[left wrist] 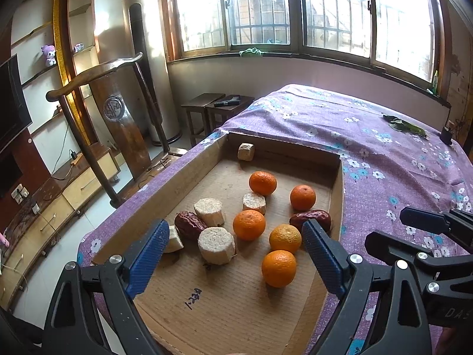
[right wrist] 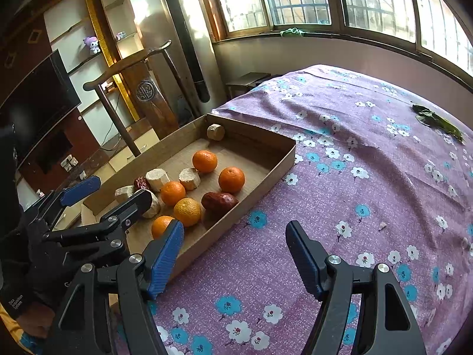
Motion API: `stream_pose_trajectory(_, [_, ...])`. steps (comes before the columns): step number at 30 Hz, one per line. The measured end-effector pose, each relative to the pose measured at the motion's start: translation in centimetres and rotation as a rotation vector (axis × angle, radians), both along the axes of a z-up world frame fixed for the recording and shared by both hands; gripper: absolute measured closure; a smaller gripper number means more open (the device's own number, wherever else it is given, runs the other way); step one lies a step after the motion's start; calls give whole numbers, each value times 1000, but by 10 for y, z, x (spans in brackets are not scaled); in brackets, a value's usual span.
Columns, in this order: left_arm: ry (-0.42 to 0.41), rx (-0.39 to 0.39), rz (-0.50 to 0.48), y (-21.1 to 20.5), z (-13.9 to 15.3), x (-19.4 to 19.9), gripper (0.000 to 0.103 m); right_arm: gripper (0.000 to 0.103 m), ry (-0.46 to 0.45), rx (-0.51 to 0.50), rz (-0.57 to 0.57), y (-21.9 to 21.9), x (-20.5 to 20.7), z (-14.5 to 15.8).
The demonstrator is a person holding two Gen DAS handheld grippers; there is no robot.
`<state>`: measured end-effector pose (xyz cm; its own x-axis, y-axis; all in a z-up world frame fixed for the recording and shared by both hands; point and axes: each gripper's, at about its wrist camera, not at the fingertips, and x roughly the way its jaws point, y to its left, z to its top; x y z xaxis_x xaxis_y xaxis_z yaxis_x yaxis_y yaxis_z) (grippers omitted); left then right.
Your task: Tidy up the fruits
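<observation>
Left gripper [left wrist: 232, 241]: jaws spread wide, blue ribbed pads [left wrist: 147, 259] facing each other, nothing pressed between them; pointed forward and downward. Seen from the right wrist view as a black linkage with one blue pad raised at the left edge [right wrist: 102, 195]. Right gripper [right wrist: 235, 238]: jaws parted, pads [right wrist: 165, 259] clear of any contact, tilted downward; black frame arms splayed to either side. Visible at the right edge of the left wrist view [left wrist: 419, 222]. Gloved hand [right wrist: 26, 269] wrapped around the left gripper's handle.
</observation>
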<state>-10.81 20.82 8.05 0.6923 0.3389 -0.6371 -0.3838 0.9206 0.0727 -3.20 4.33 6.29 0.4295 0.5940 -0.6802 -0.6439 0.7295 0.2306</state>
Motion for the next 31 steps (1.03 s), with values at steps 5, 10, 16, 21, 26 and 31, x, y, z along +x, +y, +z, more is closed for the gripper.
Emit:
stream_pose_trajectory(5, [-3, 2, -1, -1, 0, -1, 12, 27, 2, 0, -2, -2, 0, -1])
stream_pose_trajectory(10, [-2, 0, 0, -1, 0, -1, 12, 27, 1, 0, 1, -3, 0, -1])
stream_pose_trajectory(16, [-4, 0, 3, -1, 0, -1, 12, 26, 3, -5, 3, -2, 0, -2])
stream_pose_trajectory(21, [-4, -1, 3, -2, 0, 0, 12, 26, 2, -9, 2, -2, 0, -2])
stream_pose_trajectory(26, [-9, 10, 4, -4, 0, 0, 12, 26, 2, -11, 0, -3, 1, -2])
stream_pose_trajectory(31, [-10, 1, -19, -11, 2, 4, 12, 26, -8, -12, -24, -16, 1, 1])
